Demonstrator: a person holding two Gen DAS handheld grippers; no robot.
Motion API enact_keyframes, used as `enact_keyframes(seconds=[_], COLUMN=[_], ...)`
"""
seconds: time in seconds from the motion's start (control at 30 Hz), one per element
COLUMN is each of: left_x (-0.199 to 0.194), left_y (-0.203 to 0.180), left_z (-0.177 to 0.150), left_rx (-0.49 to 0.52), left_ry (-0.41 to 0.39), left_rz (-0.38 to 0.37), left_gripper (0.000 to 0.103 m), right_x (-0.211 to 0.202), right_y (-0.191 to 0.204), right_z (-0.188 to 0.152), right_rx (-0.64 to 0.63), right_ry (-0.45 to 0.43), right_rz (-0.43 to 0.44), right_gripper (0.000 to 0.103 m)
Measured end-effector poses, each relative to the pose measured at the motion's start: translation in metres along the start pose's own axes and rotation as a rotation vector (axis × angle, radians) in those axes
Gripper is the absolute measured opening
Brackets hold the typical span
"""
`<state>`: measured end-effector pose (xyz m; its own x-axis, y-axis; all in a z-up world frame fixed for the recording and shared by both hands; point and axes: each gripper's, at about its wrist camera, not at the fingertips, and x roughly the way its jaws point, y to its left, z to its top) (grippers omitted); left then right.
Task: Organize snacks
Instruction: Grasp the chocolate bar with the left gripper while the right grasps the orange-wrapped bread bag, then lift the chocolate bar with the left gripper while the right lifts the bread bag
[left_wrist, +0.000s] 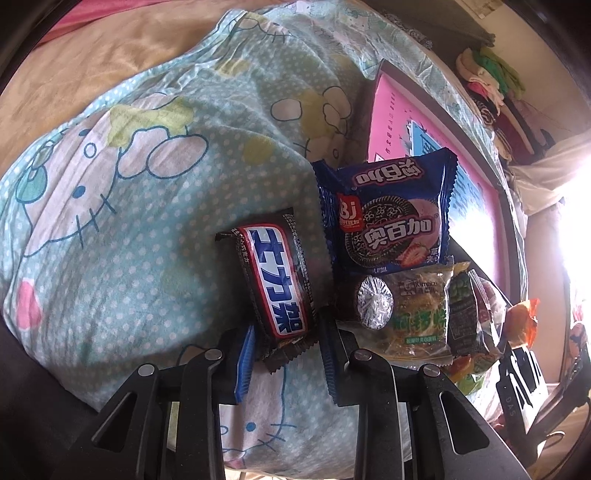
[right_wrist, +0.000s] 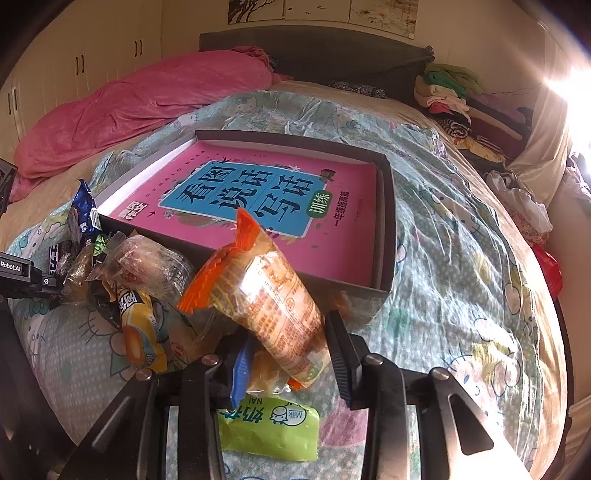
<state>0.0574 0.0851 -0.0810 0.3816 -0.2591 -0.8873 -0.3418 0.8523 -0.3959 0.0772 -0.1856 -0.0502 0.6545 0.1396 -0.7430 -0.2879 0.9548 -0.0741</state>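
- Bed (right_wrist: 461, 229), spread with a pale blue cartoon-cat quilt (left_wrist: 155, 206).
- Crumpled pink blanket (right_wrist: 140, 110) along the bed's far left side.
- Dark padded headboard (right_wrist: 332, 51) at the bed's far end.
- Heap of folded clothes (right_wrist: 454, 96) at the bed's far right corner.
- White cupboard doors (right_wrist: 92, 59) behind the bed, on the left.
- Pictures on the wall (right_wrist: 321, 9) above the headboard.
- Glaring sunlight right of the bed.

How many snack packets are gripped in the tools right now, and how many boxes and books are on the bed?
Gripped snack packets: 2 (chocolate bar in left tool, orange-ended packet in right tool)
Boxes: 1 (dark box)
Books: 1 (pink book, inside the box)
Total: 4
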Motion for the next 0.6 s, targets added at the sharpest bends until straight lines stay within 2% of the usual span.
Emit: enact_keyframes(seconds=[0.1, 0.33, 0.6], left_x=[-0.001, -0.012, -0.03], left_y=[0.002, 0.003, 0.002], left_z=[-0.001, -0.012, -0.023], left_rx=[0.0, 0.072, 0.105], left_ry=[-0.003, -0.021, -0.048], left_rz=[-0.024, -0.042, -0.068], left_gripper=[0.03, 0.03, 0.03], right_x=[-0.004, -0.014, -0.027], right_y=[-0.004, -0.015, -0.02], right_z=[0.0, 0.001, 0.004], right_rx=[0.021, 0.087, 0.128], right_ry=[-0.014, -0.045, -0.107], right_rz=[0.011, 0.066, 0.129], right_gripper=[0.031, 0.028, 0.028])
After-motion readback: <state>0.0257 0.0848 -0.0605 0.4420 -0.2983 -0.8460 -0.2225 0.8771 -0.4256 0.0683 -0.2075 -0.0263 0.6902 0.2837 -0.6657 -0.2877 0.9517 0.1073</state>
